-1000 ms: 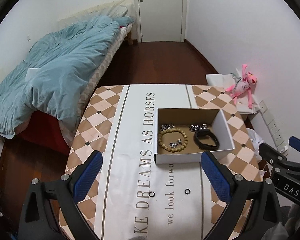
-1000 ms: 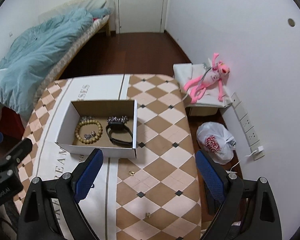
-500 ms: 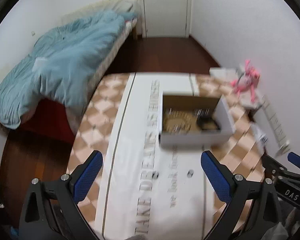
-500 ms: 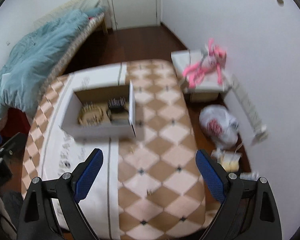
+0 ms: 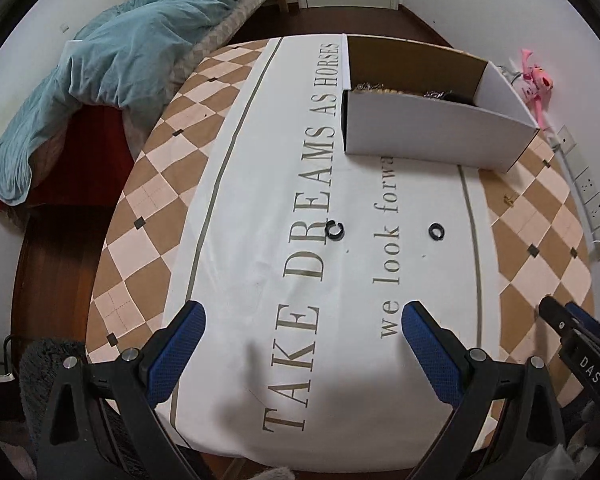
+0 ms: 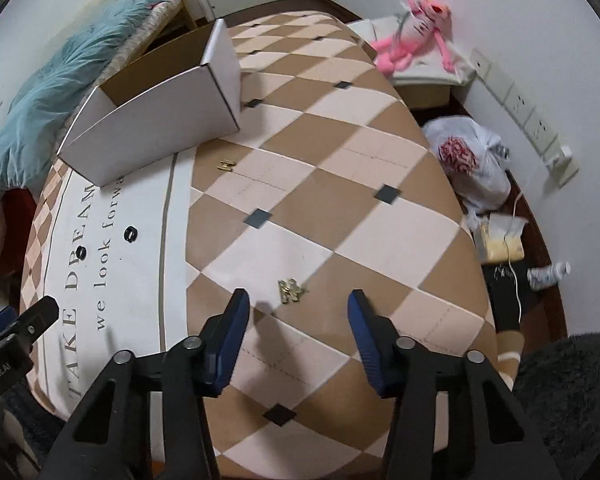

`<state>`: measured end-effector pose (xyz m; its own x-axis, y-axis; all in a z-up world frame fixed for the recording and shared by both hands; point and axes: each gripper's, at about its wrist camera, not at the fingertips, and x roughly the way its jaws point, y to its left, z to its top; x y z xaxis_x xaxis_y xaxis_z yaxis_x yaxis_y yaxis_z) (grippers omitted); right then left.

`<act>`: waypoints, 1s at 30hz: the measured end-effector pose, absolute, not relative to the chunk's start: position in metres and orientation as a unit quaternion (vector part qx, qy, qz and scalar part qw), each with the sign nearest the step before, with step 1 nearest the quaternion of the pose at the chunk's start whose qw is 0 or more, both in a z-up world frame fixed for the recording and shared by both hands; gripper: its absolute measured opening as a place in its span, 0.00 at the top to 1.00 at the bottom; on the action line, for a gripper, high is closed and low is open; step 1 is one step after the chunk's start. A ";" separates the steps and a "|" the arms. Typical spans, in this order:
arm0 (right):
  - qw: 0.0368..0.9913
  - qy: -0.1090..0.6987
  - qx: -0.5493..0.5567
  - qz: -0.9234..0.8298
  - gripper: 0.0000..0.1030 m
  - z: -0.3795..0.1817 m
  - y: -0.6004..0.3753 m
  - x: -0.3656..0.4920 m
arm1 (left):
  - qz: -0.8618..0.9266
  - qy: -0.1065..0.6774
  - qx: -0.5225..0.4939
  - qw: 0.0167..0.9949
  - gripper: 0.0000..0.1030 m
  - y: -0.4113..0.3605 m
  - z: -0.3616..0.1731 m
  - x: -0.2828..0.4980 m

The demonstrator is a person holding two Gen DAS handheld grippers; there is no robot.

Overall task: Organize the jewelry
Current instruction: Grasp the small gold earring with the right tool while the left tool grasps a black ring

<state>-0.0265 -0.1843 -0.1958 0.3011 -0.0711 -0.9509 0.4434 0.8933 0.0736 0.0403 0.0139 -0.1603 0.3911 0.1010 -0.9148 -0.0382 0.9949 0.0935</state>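
Observation:
A white cardboard box [image 5: 428, 130] stands on the printed tablecloth [image 5: 260, 200] and holds jewelry, mostly hidden by its front wall. Two small black rings lie on the cloth, one [image 5: 334, 229] beside the lettering and one [image 5: 436, 231] to its right. My left gripper [image 5: 302, 320] is open and empty, low over the cloth short of the rings. In the right wrist view a small gold piece [image 6: 290, 290] lies just ahead of my open, empty right gripper [image 6: 298, 308]. A second gold piece [image 6: 225, 165] lies near the box [image 6: 152, 120].
A bed with a blue duvet [image 5: 112, 60] stands left of the table. A pink plush toy [image 6: 412, 36], a white plastic bag [image 6: 468, 160] and wall sockets [image 6: 520, 112] are to the right. The table edge [image 6: 472, 240] drops off on that side.
Both grippers have dropped low and moved in toward the table. The box now shows side-on. The right gripper has come close to the gold piece.

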 end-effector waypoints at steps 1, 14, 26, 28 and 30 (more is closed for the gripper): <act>0.792 0.567 0.153 -0.165 0.57 -0.196 -0.181 -0.025 | 0.042 0.550 0.029 0.833 0.02 0.014 -0.161 0.041; 0.811 0.552 0.087 -0.176 0.87 -0.194 -0.164 -0.021 | 0.045 0.555 0.041 0.829 0.02 0.016 -0.171 0.042; 0.813 0.539 0.127 -0.180 0.87 -0.187 -0.195 0.002 | -0.029 0.545 0.017 0.838 0.03 -0.035 -0.171 0.085; 0.811 0.540 0.133 -0.182 0.87 -0.190 -0.201 0.007 | -0.039 0.545 0.025 0.838 0.05 -0.045 -0.176 0.091; 0.810 0.540 0.135 -0.183 0.87 -0.191 -0.207 0.011 | -0.045 0.542 0.033 0.838 0.16 -0.053 -0.179 0.095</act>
<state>0.0107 -0.2069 -0.1912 0.3489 -0.1511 -0.9249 0.4424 0.8966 0.0204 0.0948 -0.0527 -0.1789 0.4080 -0.0405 -0.9121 0.1113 0.9938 0.0057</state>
